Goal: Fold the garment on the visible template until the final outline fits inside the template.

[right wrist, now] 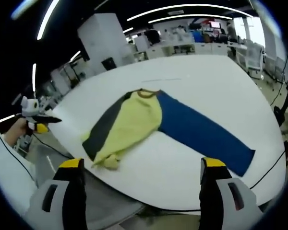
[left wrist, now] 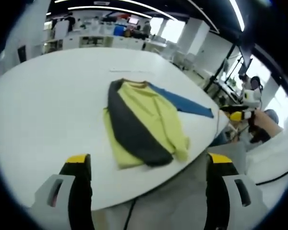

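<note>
Both tongs, left [left wrist: 146, 165] and right [right wrist: 141, 170], gape wide and empty before the counter [right wrist: 206, 86], perhaps readying for the half-folded garment's [right wrist: 129, 122] blue sleeve [right wrist: 201, 132] at four o'clock.

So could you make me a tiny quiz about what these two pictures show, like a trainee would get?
1. True or false: the garment lies on the white table.
2. Which sleeve is stretched out flat? A) blue sleeve B) grey sleeve C) neither
3. Fill in: the right gripper has its jaws ____.

Key: 1 true. 2 A; the grey one lies folded across the yellow body. 3 open, holding nothing, like the left gripper.
</note>
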